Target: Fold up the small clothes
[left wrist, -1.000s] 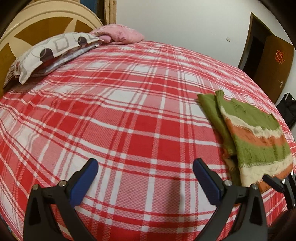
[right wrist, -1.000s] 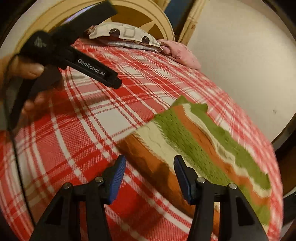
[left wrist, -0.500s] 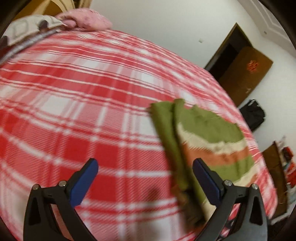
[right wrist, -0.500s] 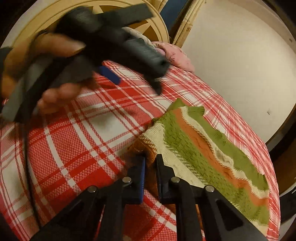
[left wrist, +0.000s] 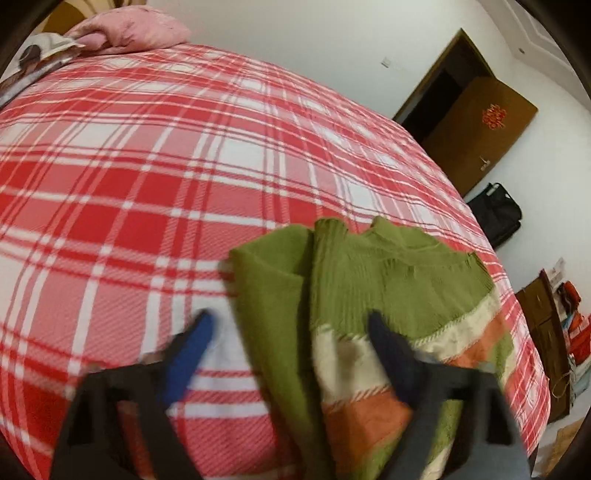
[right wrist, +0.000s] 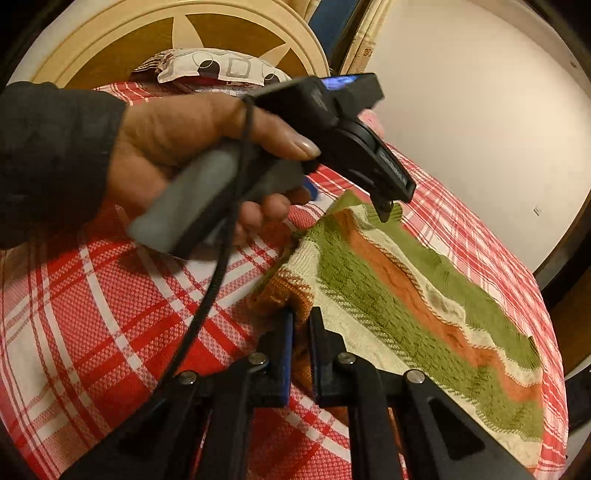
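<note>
A small knit sweater (left wrist: 391, 273) striped green, orange and cream lies on the red plaid bedspread (left wrist: 147, 166). My left gripper (left wrist: 291, 332) straddles its folded green edge, and its jaws are closing. One blue finger (left wrist: 195, 343) is over the bedspread and the other rests over the cream stripe; the pads do not press the cloth. My right gripper (right wrist: 301, 315) is shut on the orange hem corner of the sweater (right wrist: 406, 295), which bunches up at the pads. A hand (right wrist: 177, 147) holds the left gripper over the sweater's far corner.
Patterned and pink pillows (left wrist: 129, 29) lie at the head of the bed by a round cream headboard (right wrist: 166, 44). A brown door (left wrist: 476, 125) and a black bag (left wrist: 495, 214) stand past the bed's right edge. The bedspread spreads wide to the left.
My left gripper swept right across the bed onto the sweater and its jaws narrowed. My right gripper closed on the hem corner and bunched it up.
</note>
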`<state>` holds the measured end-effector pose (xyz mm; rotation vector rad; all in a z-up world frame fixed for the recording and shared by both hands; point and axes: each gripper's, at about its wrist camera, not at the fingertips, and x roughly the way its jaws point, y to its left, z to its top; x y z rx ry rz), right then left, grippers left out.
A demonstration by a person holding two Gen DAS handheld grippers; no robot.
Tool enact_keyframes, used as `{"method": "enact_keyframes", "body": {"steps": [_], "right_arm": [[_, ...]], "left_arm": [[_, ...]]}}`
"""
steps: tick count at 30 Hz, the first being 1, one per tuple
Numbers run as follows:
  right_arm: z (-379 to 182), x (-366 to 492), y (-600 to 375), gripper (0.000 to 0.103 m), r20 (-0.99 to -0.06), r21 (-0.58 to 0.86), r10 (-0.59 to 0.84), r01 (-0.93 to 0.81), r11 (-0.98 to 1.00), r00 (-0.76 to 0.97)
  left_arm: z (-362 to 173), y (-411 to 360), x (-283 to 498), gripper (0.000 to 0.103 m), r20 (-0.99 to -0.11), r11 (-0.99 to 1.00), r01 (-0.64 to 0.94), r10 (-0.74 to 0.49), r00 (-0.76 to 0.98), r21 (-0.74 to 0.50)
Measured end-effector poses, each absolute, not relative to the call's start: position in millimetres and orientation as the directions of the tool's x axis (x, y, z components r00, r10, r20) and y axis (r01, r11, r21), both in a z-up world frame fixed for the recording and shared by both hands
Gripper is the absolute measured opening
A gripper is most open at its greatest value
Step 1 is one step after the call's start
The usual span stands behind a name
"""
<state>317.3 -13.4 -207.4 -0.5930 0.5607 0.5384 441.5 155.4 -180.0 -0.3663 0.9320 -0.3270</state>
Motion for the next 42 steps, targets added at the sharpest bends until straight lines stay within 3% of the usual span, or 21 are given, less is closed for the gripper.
{"method": "enact_keyframes", "body": {"steps": [2,6,9,18,33,42], "right_arm": [[-206.0,319.6,-18.0,0.007,-0.622,-0.36,0.307,-0.611,0.705,0.721],[-200.5,325.9,-34.3,0.006,-0.612,-0.342,0.296,-0.583,0.737,0.733],[-194.6,334.9,-48.7,0.006,-0.628,-0.279,0.306,-0.574,0.77,0.716],[-194.8,353.1,-79.1,0.006,-0.669,-0.116,0.371,-0.584,0.803,0.644],[-126.0,347.7,-148.6,0.005,-0.522,-0.006,0.434,-0.512,0.859,0.735],[-118.0,353.1,-233.2,0.005,-0.493,0.106,0.4,-0.404,0.909,0.773]], "left_arm": [[-181.3,154.2,443.2,0.035,-0.733,0.896,0.122,-0.421,0.534,-0.426],[-179.8,159.9,443.0,0.02,-0.726,0.885,0.128,-0.443,0.526,-0.447],[-179.0,161.2,443.7,0.015,-0.708,0.87,0.122,-0.464,0.532,-0.478],[-180.2,163.6,446.2,0.013,-0.689,0.851,0.113,-0.486,0.538,-0.512],[-102.6,103.9,452.4,0.011,-0.541,0.799,0.226,-0.557,0.63,-0.558],[-82.2,9.5,478.2,0.011,-0.529,0.777,0.328,-0.613,0.586,-0.537]]}}
